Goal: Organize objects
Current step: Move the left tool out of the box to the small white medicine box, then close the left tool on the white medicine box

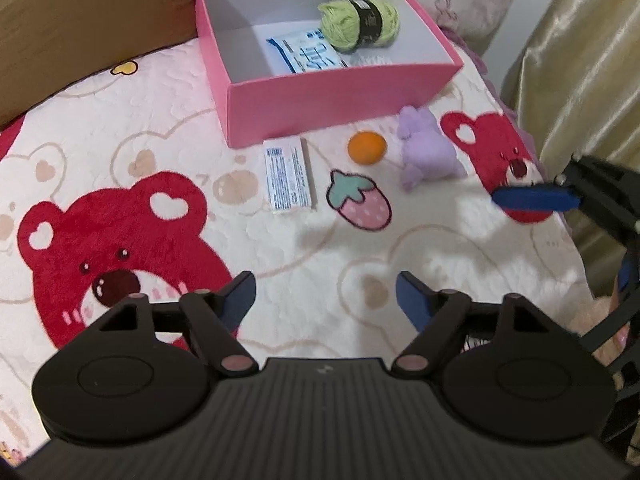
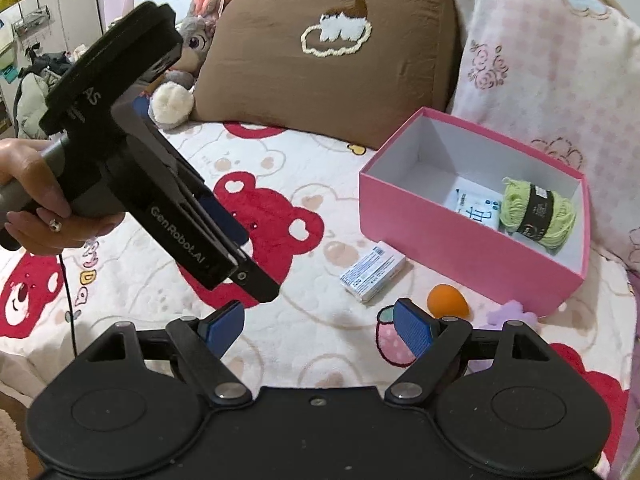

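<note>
1. Left wrist view: the left gripper point(image 1: 325, 294) hangs over the bear blanket point(image 1: 120, 128) with its jaws apart and nothing between them.
2. Ahead of it sits the pink box point(image 1: 320, 100), open at the top. Inside are green yarn point(image 1: 360, 20) and a blue-and-white packet point(image 1: 304, 54), the yarn lying partly on the packet.
3. Out on the blanket, just in front of the box: a small white carton point(image 1: 289, 174) almost touching the box wall, an orange ball point(image 1: 367, 147) to its right, and a purple plush point(image 1: 430, 148) right beside the ball.
4. At the right edge the right gripper point(image 1: 536, 198) pokes in, one blue pad showing, near the plush but apart from it.
5. Right wrist view: the right gripper point(image 2: 318, 326) also has its jaws wide, empty. The ball point(image 2: 447, 300) sits just beyond its right finger, the plush point(image 2: 508, 312) peeks out beside it against the box point(image 2: 460, 248).
6. The carton point(image 2: 372, 272) lies tilted near the box's front corner. The yarn point(image 2: 538, 210) and packet point(image 2: 476, 204) show in the box.
7. On the left a hand point(image 2: 36, 196) holds the left gripper point(image 2: 240, 240), pointing down at the blanket point(image 2: 320, 184); from this side I can't tell how its jaws stand.
8. Behind: a brown pillow point(image 2: 320, 60), a pink pillow point(image 2: 552, 60) and a grey bunny plush point(image 2: 188, 60).
</note>
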`<state>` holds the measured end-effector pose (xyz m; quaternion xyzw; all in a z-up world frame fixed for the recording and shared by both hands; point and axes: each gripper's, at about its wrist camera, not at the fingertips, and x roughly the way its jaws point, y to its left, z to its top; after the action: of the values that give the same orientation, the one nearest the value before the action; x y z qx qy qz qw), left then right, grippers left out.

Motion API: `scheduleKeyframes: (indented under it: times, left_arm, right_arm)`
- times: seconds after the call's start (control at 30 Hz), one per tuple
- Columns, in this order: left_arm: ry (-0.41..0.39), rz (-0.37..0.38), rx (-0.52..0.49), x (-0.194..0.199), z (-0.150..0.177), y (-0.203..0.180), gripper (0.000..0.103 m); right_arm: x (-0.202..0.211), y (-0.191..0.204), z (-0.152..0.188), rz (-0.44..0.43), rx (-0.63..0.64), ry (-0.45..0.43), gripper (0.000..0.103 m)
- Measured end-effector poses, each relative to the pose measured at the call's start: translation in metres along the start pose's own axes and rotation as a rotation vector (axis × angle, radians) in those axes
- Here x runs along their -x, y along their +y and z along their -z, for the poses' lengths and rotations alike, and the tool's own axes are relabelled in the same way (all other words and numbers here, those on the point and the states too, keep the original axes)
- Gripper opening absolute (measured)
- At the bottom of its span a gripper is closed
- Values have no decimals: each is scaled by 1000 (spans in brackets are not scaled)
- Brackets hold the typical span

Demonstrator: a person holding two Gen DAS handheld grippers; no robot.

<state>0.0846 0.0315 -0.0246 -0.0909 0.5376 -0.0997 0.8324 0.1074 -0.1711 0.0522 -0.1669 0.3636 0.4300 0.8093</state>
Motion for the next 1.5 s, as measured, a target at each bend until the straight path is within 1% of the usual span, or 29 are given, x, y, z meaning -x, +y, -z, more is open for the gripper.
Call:
scheduleKeyframes:
  times: [0.13,0.2,0.3,0.37,0.4,0.47,0.67,0.73,0.87,0.97,1.03,1.17,1.23,1.27,1.33,1.37,1.4,1.43,1.5]
  left_arm:
    - [-11,24,51,-14,-3,14,77]
    - [-20,35,74,-22,-4,19,77]
    - [-45,20,76,-32,-5,24,77]
    - [-61,18,87,-37,-7,29,79]
    - [-71,24,97,-40,-9,31,82]
    - [-96,30,117,-44,-11,37,83]
    - [-132,56,117,-62,-21,45,84]
    - [-131,57,130,-70,-24,46,84]
    - [-132,51,118,-84,-27,46,84]
    - [-157,39,115,-92,-29,45,82]
    - [-177,28,107,-98,-29,43,81]
    - [-173,31,114,-111,-33,44,78]
    - [-160,38,135,-118,-33,47,70]
    - [-153,42,148,-123,-33,49,66]
    - [-142,66,172,-129,-32,52,57]
    - [-133,90,191,-133,-31,54,55]
    - [-125,123,217,-135,-30,57,53]
    - [-125,150,246,-136,-28,59,53]
    - [-125,179,289,-137,-24,62,53]
  right_arm:
    - [-19,-2,4,-9,-5,13,85]
    - [-27,-2,7,-11,-4,5,85]
    - [-41,-2,12,-1,3,-13,85]
    - [-51,-4,13,15,17,-27,85]
    - [-57,-5,14,24,20,-29,85]
    - [-69,-8,16,24,20,-28,85]
    - [-102,-22,19,6,-6,-32,85]
    - [-114,-28,18,6,-19,-36,85]
    - [-136,-39,20,10,-49,-48,85]
    - [-151,-46,28,19,-114,-69,85]
    - [-159,-48,34,5,-147,-73,85]
    - [-167,-45,38,1,-137,-86,85]
    - [-173,-46,37,7,-141,-92,85]
    - [-176,-46,36,3,-146,-87,83]
    - [-181,-47,37,7,-149,-80,73]
    - [-182,-47,38,14,-146,-78,66]
    - [-180,-47,39,17,-140,-80,55]
    - [-178,-47,39,13,-139,-81,52]
    - [-174,-50,40,4,-154,-73,47]
